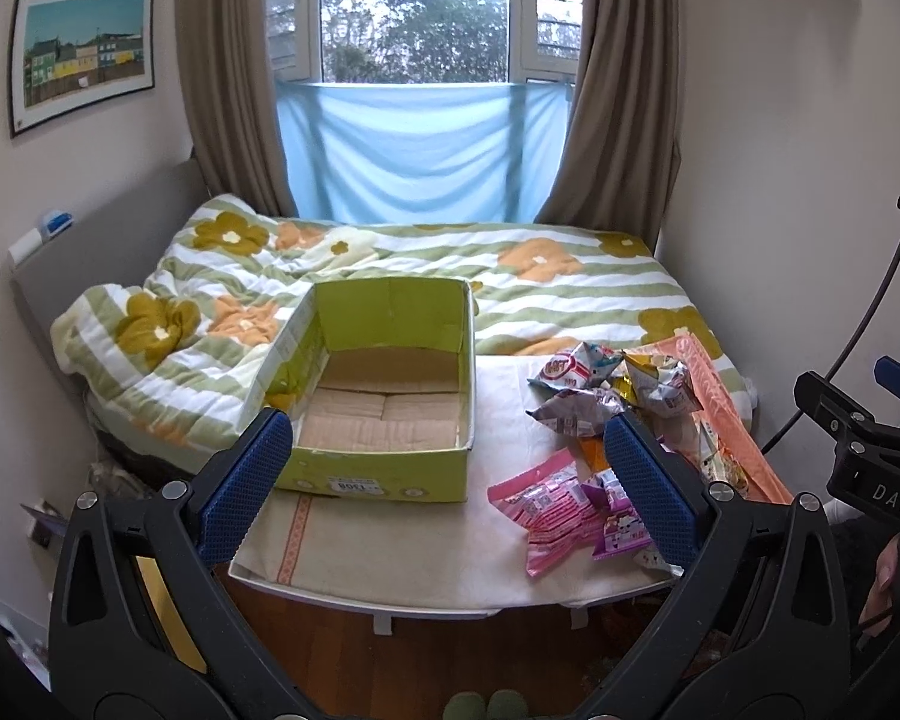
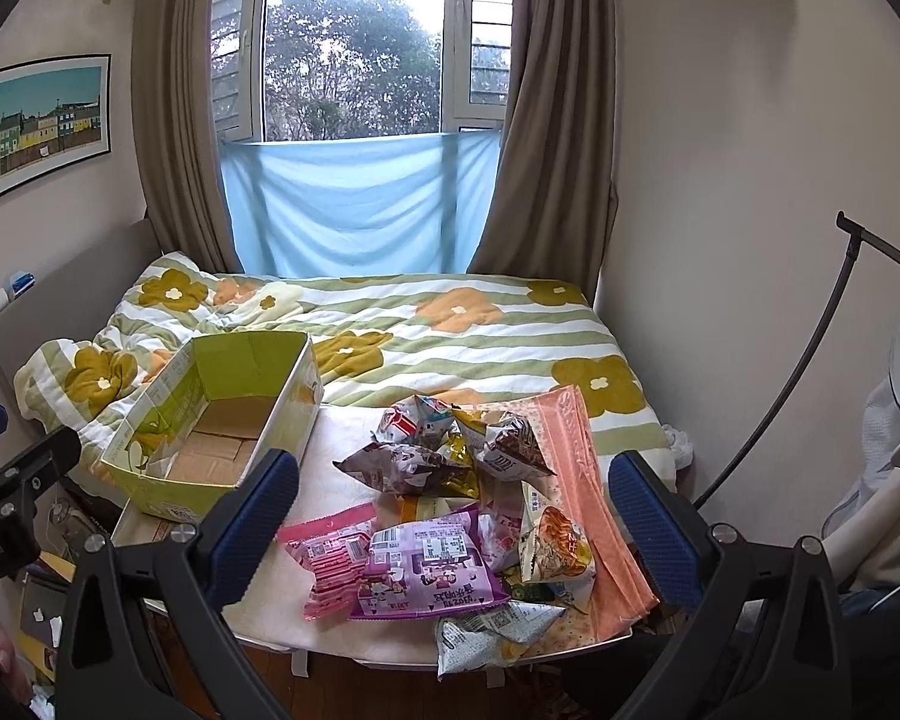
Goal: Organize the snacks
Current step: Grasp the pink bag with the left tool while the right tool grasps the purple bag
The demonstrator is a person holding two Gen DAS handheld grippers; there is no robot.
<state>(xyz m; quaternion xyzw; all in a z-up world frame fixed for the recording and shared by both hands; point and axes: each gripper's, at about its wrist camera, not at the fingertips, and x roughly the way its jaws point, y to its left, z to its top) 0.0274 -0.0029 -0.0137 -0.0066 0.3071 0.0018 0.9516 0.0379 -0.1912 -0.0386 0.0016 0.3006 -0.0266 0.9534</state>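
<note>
On table: green box (image 1: 384,468), sticker "1308" inverted | right claw (image 2: 450,516) "DAS", released | left claw (image 1: 444,486) released

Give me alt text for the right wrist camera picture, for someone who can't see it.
An open gripper hovers over a pile of snack packets on a small table beside a bed. An empty green cardboard box sits to the left of the pile, with a curtained window behind.

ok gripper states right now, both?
Left gripper: open, holding nothing.
Right gripper: open, holding nothing, above the snack packets.
</note>
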